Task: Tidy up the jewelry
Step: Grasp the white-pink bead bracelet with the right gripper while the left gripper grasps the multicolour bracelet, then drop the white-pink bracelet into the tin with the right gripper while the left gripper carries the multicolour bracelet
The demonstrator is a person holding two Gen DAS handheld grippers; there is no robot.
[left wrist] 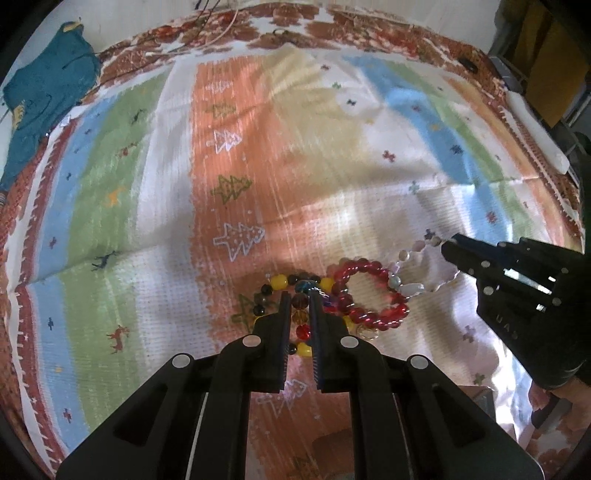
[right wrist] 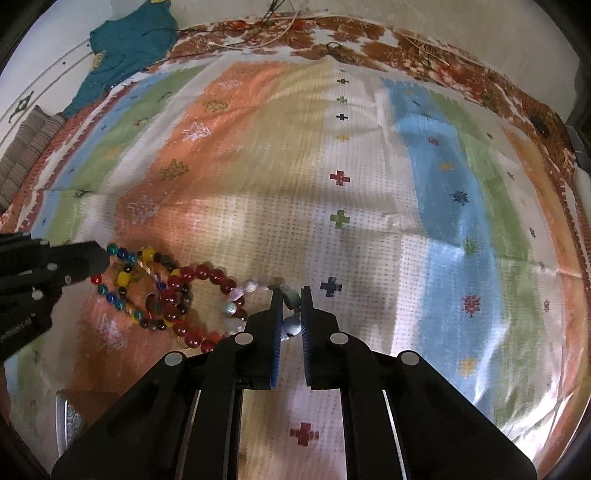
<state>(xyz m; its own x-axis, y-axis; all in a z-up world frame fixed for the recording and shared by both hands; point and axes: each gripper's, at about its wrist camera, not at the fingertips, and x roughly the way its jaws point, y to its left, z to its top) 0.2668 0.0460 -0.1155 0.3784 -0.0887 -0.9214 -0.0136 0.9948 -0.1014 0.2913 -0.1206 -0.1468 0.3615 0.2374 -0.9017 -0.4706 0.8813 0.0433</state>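
Note:
Three bead bracelets lie tangled together on a striped cloth [left wrist: 332, 177]. My left gripper [left wrist: 298, 295] is shut on the multicoloured bracelet [left wrist: 300, 301] of yellow, dark and amber beads. A red bead bracelet [left wrist: 369, 291] overlaps it to the right. A pale pastel bracelet [left wrist: 410, 286] lies beyond the red one. My right gripper [right wrist: 291, 295] is shut on the pale bracelet [right wrist: 290, 301], with pale green and blue beads between its fingers. In the right wrist view the red bracelet [right wrist: 199, 306] and the multicoloured bracelet [right wrist: 140, 280] lie to the left, next to my left gripper [right wrist: 105, 258].
The cloth [right wrist: 369, 221] covers a bed-like surface and has creases. A teal garment [left wrist: 44, 99] lies at the far left corner. Thin cords [left wrist: 221, 26] run along the far edge. A white object [left wrist: 535, 129] lies at the right edge.

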